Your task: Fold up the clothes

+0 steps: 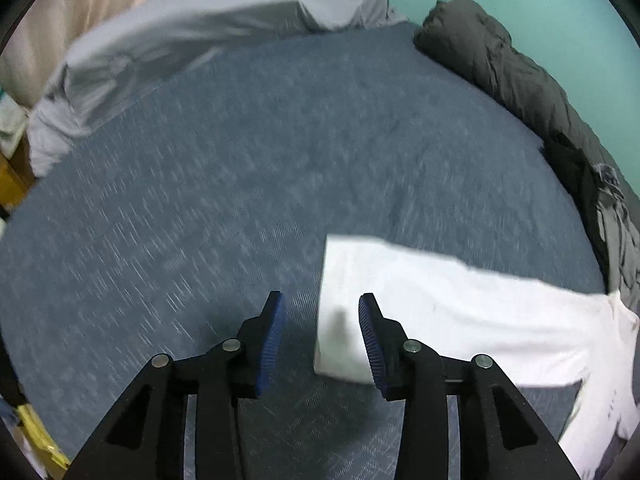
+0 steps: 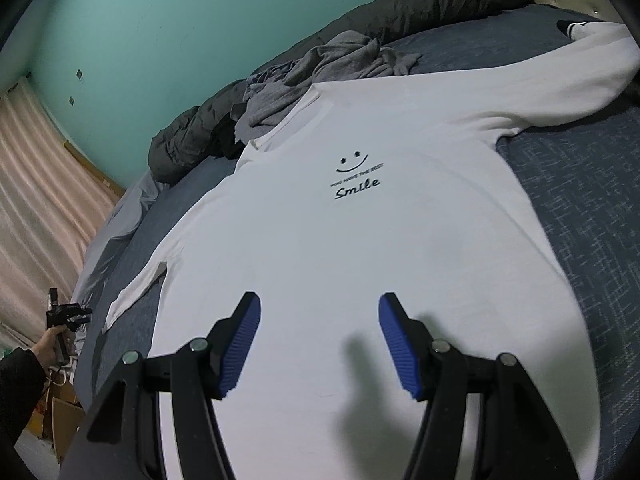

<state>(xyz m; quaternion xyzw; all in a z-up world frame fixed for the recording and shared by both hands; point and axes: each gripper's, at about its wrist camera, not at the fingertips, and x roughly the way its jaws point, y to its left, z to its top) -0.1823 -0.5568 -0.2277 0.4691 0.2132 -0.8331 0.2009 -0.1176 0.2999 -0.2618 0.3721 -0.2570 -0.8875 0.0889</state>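
Observation:
A white long-sleeved shirt with a black "Smile" print lies face up and spread flat on the blue bed. My right gripper hovers open over its lower body, nothing between the pads. In the left wrist view one white sleeve stretches out to the right across the bed cover. My left gripper is open just above the sleeve's cuff end, and the pads do not press on it. In the right wrist view a hand holds the left gripper at the bed's far left edge.
A dark grey duvet is bunched along the teal wall. A crumpled grey garment lies beside the shirt's collar. A light grey sheet sits at the bed's far end, near a pale curtain.

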